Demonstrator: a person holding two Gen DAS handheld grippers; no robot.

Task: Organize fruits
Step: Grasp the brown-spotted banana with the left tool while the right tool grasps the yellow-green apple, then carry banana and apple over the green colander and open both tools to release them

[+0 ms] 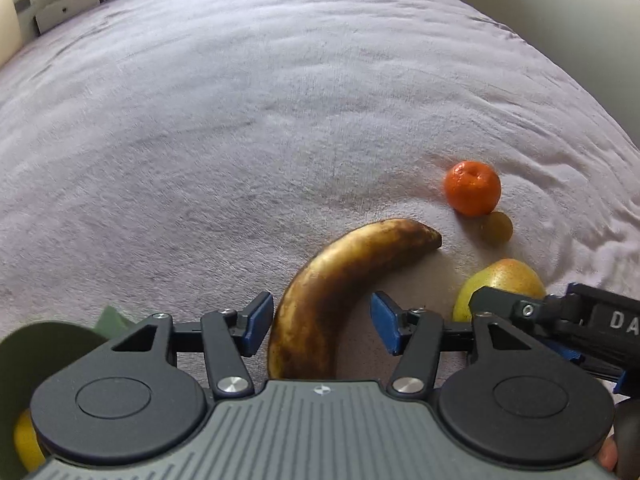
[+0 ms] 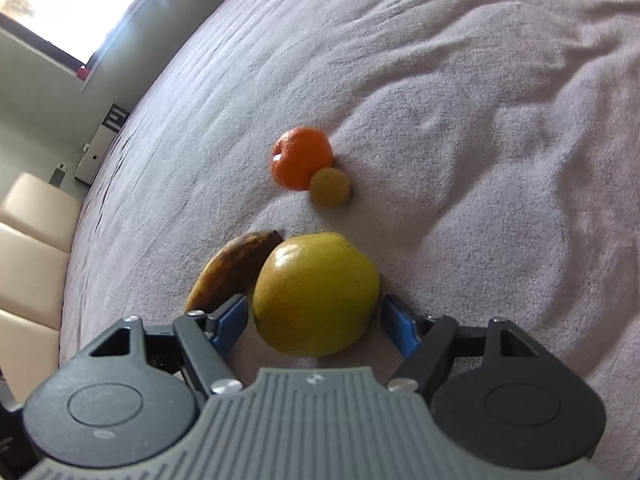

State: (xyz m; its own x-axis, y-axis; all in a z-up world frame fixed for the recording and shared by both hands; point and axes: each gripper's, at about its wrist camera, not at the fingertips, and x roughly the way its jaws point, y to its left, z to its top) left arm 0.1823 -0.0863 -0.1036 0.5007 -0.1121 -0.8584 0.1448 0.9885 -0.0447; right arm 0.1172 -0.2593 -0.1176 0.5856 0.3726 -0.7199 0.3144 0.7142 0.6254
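Note:
A browned banana (image 1: 332, 292) lies on the grey blanket between the open pads of my left gripper (image 1: 320, 326), which do not touch it. A yellow-green apple (image 2: 316, 296) sits between the open pads of my right gripper (image 2: 316, 326), with gaps on both sides. The apple also shows in the left wrist view (image 1: 500, 286), partly behind the right gripper (image 1: 560, 316). An orange mandarin (image 1: 472, 188) (image 2: 302, 158) and a small yellow-green fruit (image 1: 497, 227) (image 2: 330, 186) touch each other farther ahead. The banana's tip (image 2: 232, 268) shows beside the apple.
The grey blanket (image 1: 240, 120) covers a wide bed surface. A green object (image 1: 40, 344) and a yellow fruit (image 1: 26, 444) show at the lower left of the left wrist view. White boxes (image 1: 68, 8) lie beyond the far left edge. Beige cushions (image 2: 32, 248) flank the bed.

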